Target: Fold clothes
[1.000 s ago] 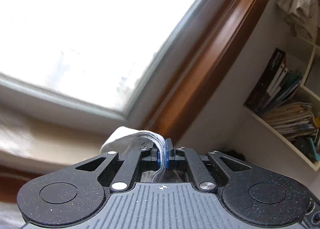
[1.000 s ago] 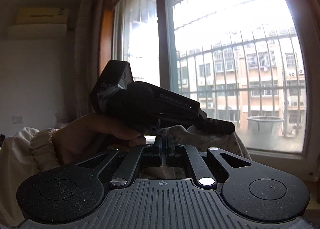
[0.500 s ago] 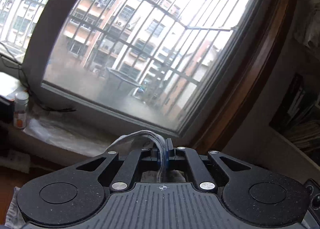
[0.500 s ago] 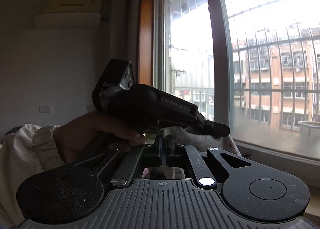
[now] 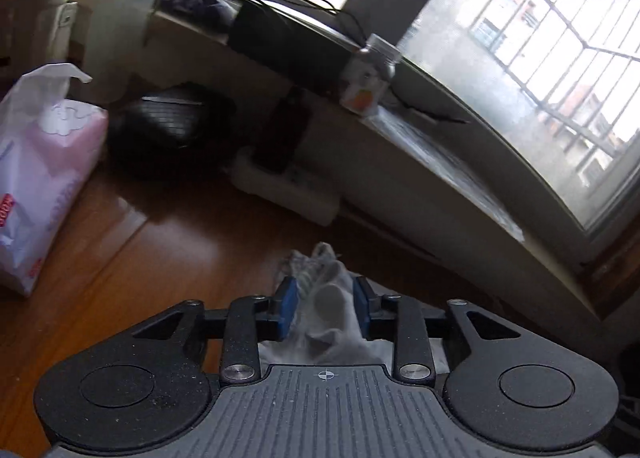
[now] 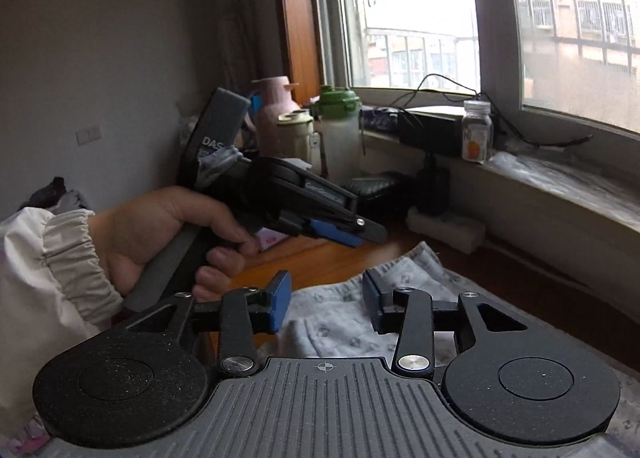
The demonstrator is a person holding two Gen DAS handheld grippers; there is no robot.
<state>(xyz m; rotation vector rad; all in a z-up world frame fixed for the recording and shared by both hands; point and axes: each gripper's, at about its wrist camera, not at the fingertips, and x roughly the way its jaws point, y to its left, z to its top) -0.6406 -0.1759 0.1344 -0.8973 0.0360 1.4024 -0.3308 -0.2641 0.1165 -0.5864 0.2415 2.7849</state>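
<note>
White letters "DAS" stand on the grey upright block (image 6: pixel 219 125) atop the left gripper (image 6: pixel 345 234), left of centre in the right wrist view; the rest of the word is hidden under tape. Pale lettering on that gripper's black side begins "Gen" but blurs beyond that. In the left wrist view, red print runs along the tissue pack (image 5: pixel 38 177) at the left edge, too blurred to read. The jar's (image 6: pixel 476 131) label shows an orange picture, its text illegible.

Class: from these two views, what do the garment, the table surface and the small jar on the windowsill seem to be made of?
Garment: soft woven or knit cotton-like cloth, matte, creased, with a small print.
Table surface: wood or wood veneer, glossy; grain lines and window glare show.
Small jar: clear glass or plastic, can't tell which; light passes through it.
</note>
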